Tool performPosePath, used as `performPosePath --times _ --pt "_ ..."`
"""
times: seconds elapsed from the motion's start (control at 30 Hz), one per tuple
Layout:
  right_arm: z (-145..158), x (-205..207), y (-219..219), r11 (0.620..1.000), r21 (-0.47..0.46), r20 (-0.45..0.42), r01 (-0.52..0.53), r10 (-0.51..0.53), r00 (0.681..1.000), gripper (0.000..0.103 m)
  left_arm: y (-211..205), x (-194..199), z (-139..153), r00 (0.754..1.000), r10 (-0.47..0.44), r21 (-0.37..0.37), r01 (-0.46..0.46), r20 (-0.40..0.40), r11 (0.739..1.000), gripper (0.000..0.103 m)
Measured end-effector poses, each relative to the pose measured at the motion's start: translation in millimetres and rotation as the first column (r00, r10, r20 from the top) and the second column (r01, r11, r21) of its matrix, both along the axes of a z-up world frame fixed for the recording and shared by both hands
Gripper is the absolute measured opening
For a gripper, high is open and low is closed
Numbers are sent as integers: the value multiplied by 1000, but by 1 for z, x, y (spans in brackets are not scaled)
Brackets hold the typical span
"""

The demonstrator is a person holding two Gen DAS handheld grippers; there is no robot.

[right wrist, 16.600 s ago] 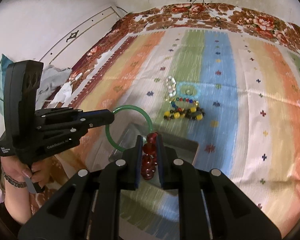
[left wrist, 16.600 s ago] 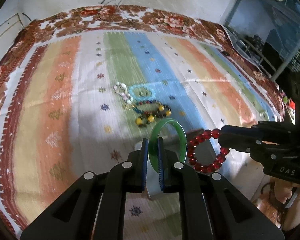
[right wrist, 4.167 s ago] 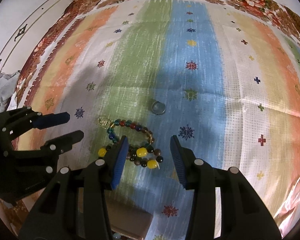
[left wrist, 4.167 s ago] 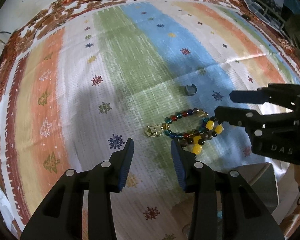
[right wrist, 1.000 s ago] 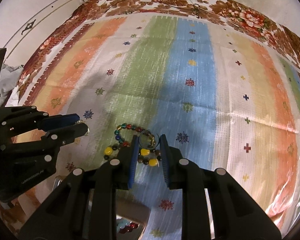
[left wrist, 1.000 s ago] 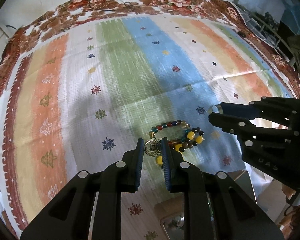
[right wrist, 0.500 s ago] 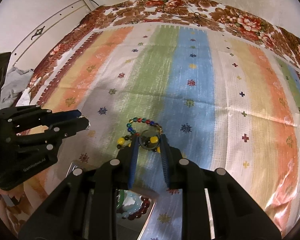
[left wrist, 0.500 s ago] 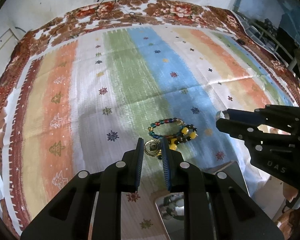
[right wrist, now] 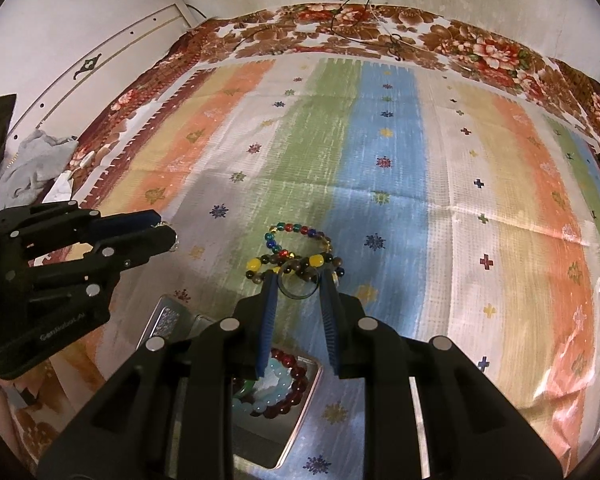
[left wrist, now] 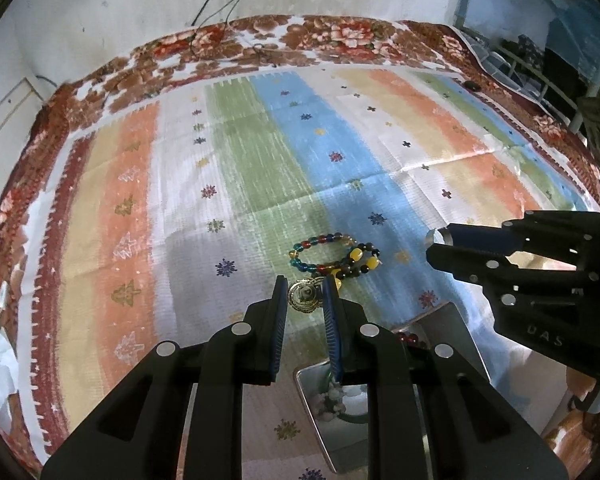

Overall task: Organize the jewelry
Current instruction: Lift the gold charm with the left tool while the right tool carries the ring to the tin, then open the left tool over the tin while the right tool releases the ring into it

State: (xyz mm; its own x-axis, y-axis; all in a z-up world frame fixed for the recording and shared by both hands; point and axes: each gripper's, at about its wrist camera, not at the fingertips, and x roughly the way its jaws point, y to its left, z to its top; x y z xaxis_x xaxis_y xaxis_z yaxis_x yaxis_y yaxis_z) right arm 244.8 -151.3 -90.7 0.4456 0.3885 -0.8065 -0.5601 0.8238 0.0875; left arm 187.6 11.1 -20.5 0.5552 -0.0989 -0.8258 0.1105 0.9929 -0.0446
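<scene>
The left gripper (left wrist: 305, 294) is clamped on a small gold ornament (left wrist: 306, 295), the right gripper (right wrist: 299, 282) on a thin metal ring (right wrist: 298, 282), above the near metal tray (right wrist: 300, 420). Both look light, rigid, slippery; edge grips suit.

We hold a small gold ornament (left wrist: 306, 295) pinched between the blue pads of our left gripper (left wrist: 305, 296), above the striped cloth (left wrist: 172, 200). Just beyond it on the cloth lie two bead bracelets, touching each other: a multicoloured glass-bead bracelet (left wrist: 312, 252) and a dark-bead bracelet with yellow beads (left wrist: 358, 261). Our right gripper (left wrist: 440, 246) reaches in from the right, its fingers nearly together on a small silver ring (left wrist: 436, 237) at the tips. Below our fingers sits a shiny metal tin (left wrist: 456, 324), with dark red beads (left wrist: 408, 338) and pale beads (left wrist: 332, 398) inside. A floral brown bedspread (left wrist: 340, 36) borders the cloth, with a whitish wall (left wrist: 140, 4) behind.
</scene>
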Motion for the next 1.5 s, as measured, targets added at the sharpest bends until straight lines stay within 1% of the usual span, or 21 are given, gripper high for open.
performPosePath --times 0.07,0.2,0.47,0.63,0.73,0.9,1.07,1.2,1.4,1.47,1.5 --pt "-1 -3 -2 1000 3 -1 7 -7 1000 23 -1 -5 4 1000 -2 -9 3 13 1000 17" --pt "-3 -6 -4 1000 12 -8 16 -16 1000 23 -4 -13 8 999 2 -1 -2 37 1000 17" --pt "-1 -23 -9 999 43 -9 0 1 1000 23 -6 -26 10 999 -5 11 4 51 1000 18" --pt "0 -33 -13 999 53 -7 -9 10 1000 23 -7 -35 12 998 -12 0 12 59 1000 17" --pt "-2 -40 -14 998 52 -9 -21 21 1000 23 -9 -40 10 998 -21 -17 22 54 1000 18" --pt "-4 -44 -11 999 41 -11 -34 35 999 23 -14 -46 8 998 -35 -15 35 48 999 18" --pt "-6 -44 -9 999 32 -22 -38 39 999 23 -13 -45 6 999 -33 -17 34 37 999 18" --pt "-7 -43 -10 998 37 -33 -44 46 998 23 -14 -45 5 998 -50 -33 51 35 998 18" --pt "-5 -45 -10 997 56 -48 -59 62 997 24 -15 -44 3 998 -48 -42 49 27 998 18" --pt "-5 -45 -10 996 59 -51 -60 63 997 29 -13 -43 2 999 -39 -54 40 25 998 18" --pt "-5 -45 -10 996 62 -52 -60 63 997 34 -11 -43 1 999 -30 -58 32 23 998 19"
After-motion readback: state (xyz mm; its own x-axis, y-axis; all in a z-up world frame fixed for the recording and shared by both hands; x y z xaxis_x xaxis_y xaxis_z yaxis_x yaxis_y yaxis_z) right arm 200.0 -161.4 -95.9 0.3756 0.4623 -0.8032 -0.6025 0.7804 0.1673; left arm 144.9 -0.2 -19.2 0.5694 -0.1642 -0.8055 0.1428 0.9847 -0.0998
